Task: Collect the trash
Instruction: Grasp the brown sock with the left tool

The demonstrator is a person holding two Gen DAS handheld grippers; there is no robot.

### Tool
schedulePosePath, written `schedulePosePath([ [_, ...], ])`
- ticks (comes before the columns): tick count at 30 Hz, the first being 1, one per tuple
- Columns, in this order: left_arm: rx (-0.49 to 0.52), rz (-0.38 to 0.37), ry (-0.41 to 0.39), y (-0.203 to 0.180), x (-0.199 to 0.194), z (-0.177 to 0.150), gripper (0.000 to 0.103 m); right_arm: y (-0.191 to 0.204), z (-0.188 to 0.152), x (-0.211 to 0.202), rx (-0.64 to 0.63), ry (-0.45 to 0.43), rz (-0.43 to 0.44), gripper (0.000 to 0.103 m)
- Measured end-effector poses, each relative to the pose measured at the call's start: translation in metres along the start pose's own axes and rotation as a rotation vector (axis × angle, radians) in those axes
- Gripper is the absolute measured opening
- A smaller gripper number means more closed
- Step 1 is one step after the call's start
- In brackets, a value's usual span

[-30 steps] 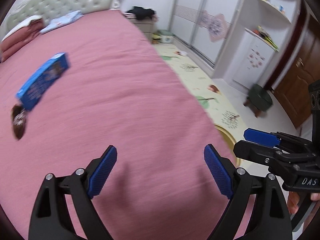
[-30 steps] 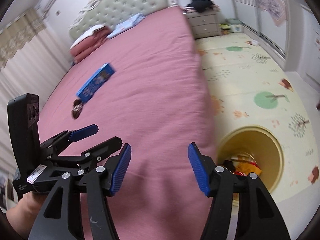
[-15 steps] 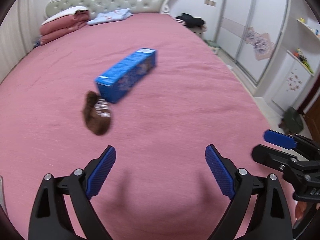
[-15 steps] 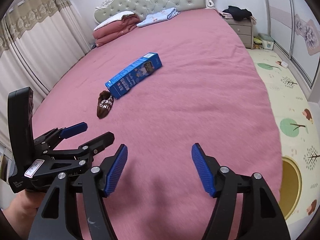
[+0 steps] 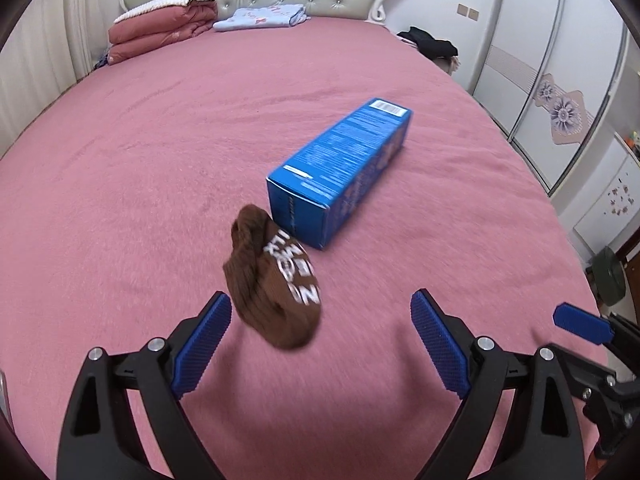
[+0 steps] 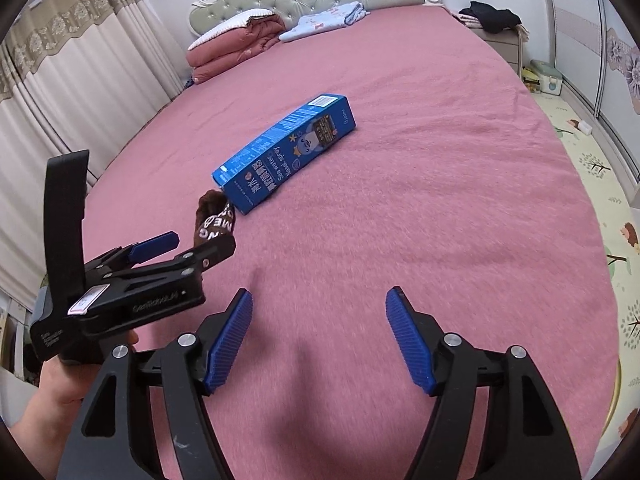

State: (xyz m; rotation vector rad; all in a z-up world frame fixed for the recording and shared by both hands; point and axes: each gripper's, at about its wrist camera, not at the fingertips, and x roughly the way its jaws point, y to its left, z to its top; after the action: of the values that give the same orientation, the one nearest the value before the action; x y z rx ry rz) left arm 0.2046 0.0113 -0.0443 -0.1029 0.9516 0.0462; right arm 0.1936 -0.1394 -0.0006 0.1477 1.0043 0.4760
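Two items lie on the bed (image 5: pixel 160 128): a blue box (image 5: pixel 344 168) on its side, and a brown sock (image 5: pixel 276 280) touching its near end. Left claw (image 5: pixel 320 344): released, jaws spread wide, empty, sock just ahead of its left pad. Right claw (image 6: pixel 318 340): released, empty, well short of both items. Risks, as judged: soft sock may bunch or slip from a shallow pinch; closing off-centre could nudge the box along the blanket; blanket may be caught between the pads; the two claws, close beside each other, could collide.
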Motion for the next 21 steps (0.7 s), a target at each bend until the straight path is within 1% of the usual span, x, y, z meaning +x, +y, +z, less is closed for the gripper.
schedulePosePath([
  [5, -0.017, -0.002, 0.021, 0.009, 0.020, 0.010, 0.091, 0.002, 0.009, 0.016, 0.003, 0.009, -0.002, 0.067],
  [7, -0.024, -0.003, 0.028, 0.013, 0.027, 0.014, 0.089, 0.004, 0.013, 0.021, 0.000, 0.012, -0.012, 0.067],
  [8, -0.028, -0.002, 0.029, 0.015, 0.030, 0.015, 0.084, 0.005, 0.016, 0.024, 0.000, 0.013, -0.011, 0.067],
  [9, -0.033, -0.003, 0.031, 0.018, 0.032, 0.016, 0.076, 0.005, 0.018, 0.026, 0.001, 0.016, -0.010, 0.067],
  [10, -0.044, -0.001, 0.031, 0.022, 0.034, 0.016, 0.071, 0.006, 0.020, 0.028, 0.004, 0.016, -0.012, 0.067],
  [12, -0.055, 0.008, 0.017, 0.030, 0.033, 0.014, 0.050, 0.010, 0.024, 0.031, 0.006, 0.017, -0.004, 0.068],
  [13, -0.055, 0.002, 0.013, 0.034, 0.032, 0.013, 0.047, 0.013, 0.027, 0.032, 0.003, 0.017, -0.004, 0.068],
  [14, -0.056, -0.008, 0.012, 0.038, 0.031, 0.012, 0.038, 0.017, 0.029, 0.034, 0.001, 0.013, -0.009, 0.068],
  [15, -0.060, -0.018, 0.010, 0.043, 0.029, 0.010, 0.027, 0.021, 0.031, 0.036, -0.001, 0.013, -0.009, 0.068],
  [17, -0.075, -0.041, 0.013, 0.054, 0.027, 0.009, 0.018, 0.029, 0.037, 0.042, 0.001, 0.012, -0.004, 0.068],
  [19, -0.100, -0.068, 0.009, 0.068, 0.022, 0.007, 0.016, 0.039, 0.042, 0.049, 0.003, 0.014, -0.005, 0.069],
  [21, -0.105, -0.065, -0.003, 0.076, 0.017, 0.006, 0.016, 0.048, 0.047, 0.055, 0.007, 0.017, -0.008, 0.070],
])
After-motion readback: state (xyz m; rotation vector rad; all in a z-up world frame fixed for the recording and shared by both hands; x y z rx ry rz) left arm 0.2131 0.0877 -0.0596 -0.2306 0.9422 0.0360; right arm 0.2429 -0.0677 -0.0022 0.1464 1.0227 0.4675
